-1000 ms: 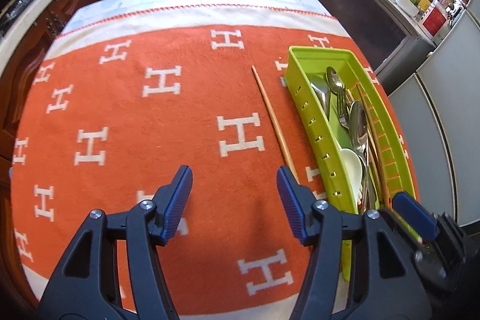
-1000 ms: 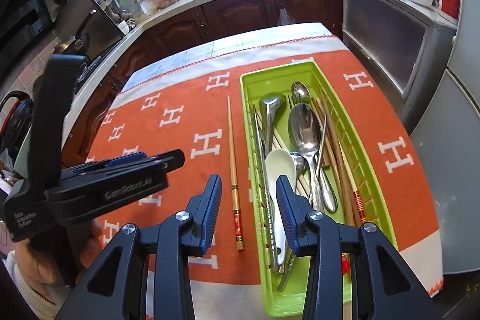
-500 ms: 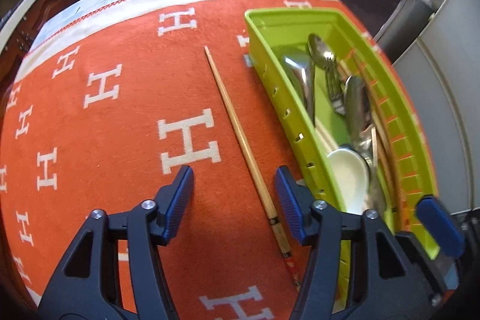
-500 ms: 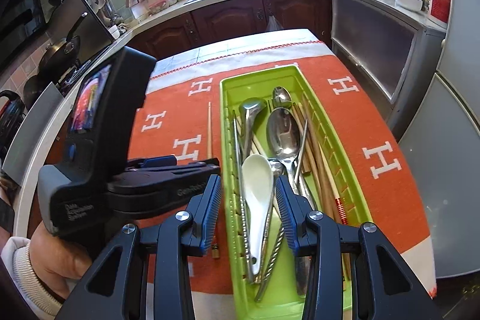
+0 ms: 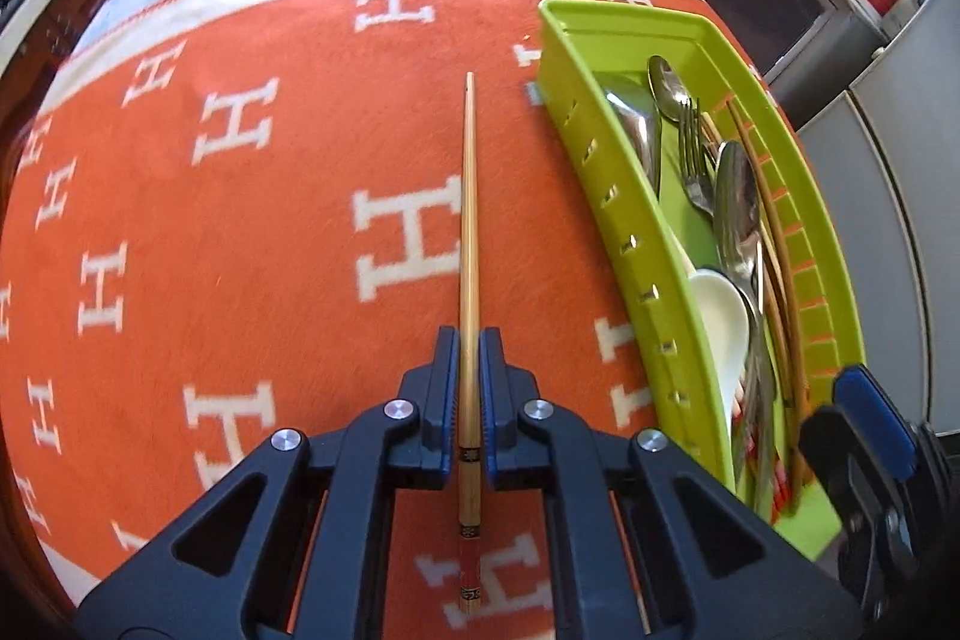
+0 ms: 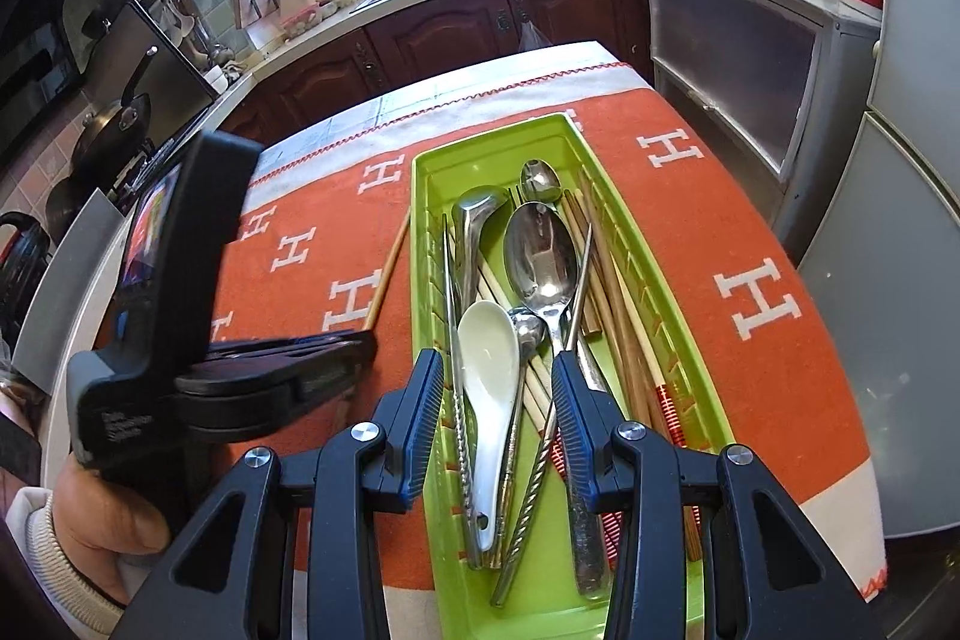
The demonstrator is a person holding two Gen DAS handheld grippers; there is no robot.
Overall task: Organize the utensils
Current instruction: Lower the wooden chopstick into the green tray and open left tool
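A wooden chopstick (image 5: 469,220) with a red patterned end lies on the orange cloth, left of the green utensil tray (image 5: 600,172). My left gripper (image 5: 469,340) points steeply down at it, its jaws closing on the chopstick's thicker half, pads against both sides. In the right wrist view the left gripper (image 6: 360,343) sits low on the cloth with the chopstick (image 6: 390,268) sticking out ahead. My right gripper (image 6: 498,370) hovers open over the tray's (image 6: 420,220) near end, above a white ceramic spoon (image 6: 489,358), gripping nothing.
The tray holds metal spoons (image 6: 537,256), a fork (image 5: 696,160), a ladle and several chopsticks (image 6: 624,316). A hand (image 6: 108,520) in a white cuff holds the left gripper. Kitchen counters, a sink and a fridge ring the table.
My left gripper moved right and down onto the chopstick and closed on it. My right gripper drifted over the tray's near end and stayed open.
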